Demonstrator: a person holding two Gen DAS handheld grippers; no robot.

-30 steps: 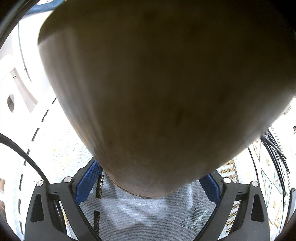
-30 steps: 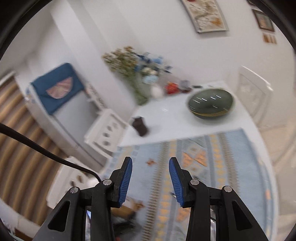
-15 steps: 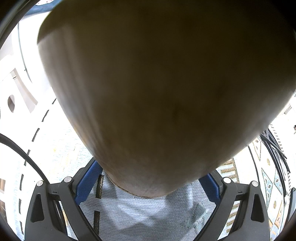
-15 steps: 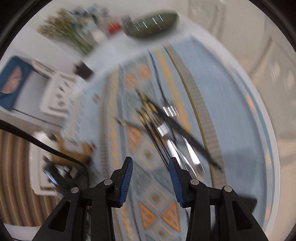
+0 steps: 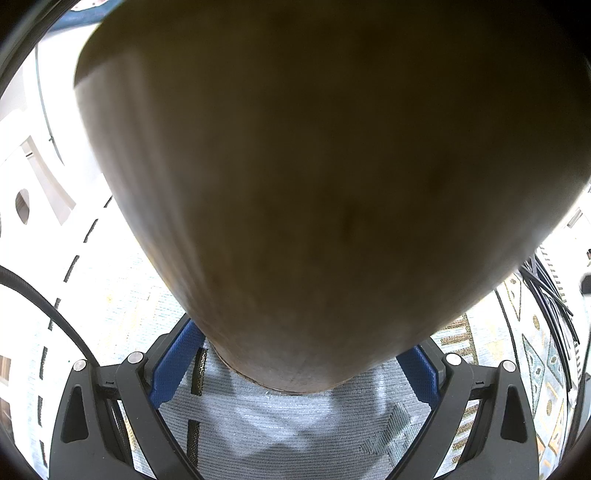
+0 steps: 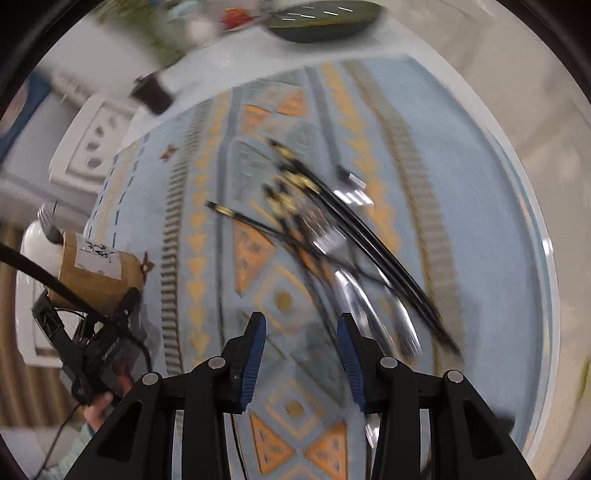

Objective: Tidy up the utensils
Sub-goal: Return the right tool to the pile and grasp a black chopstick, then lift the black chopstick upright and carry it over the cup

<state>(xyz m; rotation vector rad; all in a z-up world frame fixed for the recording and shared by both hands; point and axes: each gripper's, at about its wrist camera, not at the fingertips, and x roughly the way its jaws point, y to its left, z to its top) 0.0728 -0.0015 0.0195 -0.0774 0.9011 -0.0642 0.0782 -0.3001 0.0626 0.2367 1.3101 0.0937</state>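
Observation:
A brown cardboard holder (image 5: pixel 314 166) fills the left wrist view, standing on the patterned blue cloth (image 5: pixel 280 435). My left gripper (image 5: pixel 295 365) is shut on its base, a blue pad on each side. In the right wrist view the same holder (image 6: pixel 96 273) stands at the left, with a fork sticking out of its top. A blurred pile of black-handled utensils (image 6: pixel 332 236) with silver heads lies in the middle of the cloth. My right gripper (image 6: pixel 301 332) hangs open above the cloth, pointing steeply down just left of the pile's near end, with nothing between its pads.
A dark bowl (image 6: pixel 321 18), blurred flowers and a small dark cup (image 6: pixel 153 92) stand at the table's far end. A white chair (image 6: pixel 92 144) is at the left. The cloth's right edge (image 6: pixel 543 258) lies close to the table rim. A person's hand (image 6: pixel 98 406) grips the left tool.
The right wrist view has tipped down from the wall and far table onto the utensil pile, and the right gripper has dropped closer to the cloth. The left gripper and holder have not moved.

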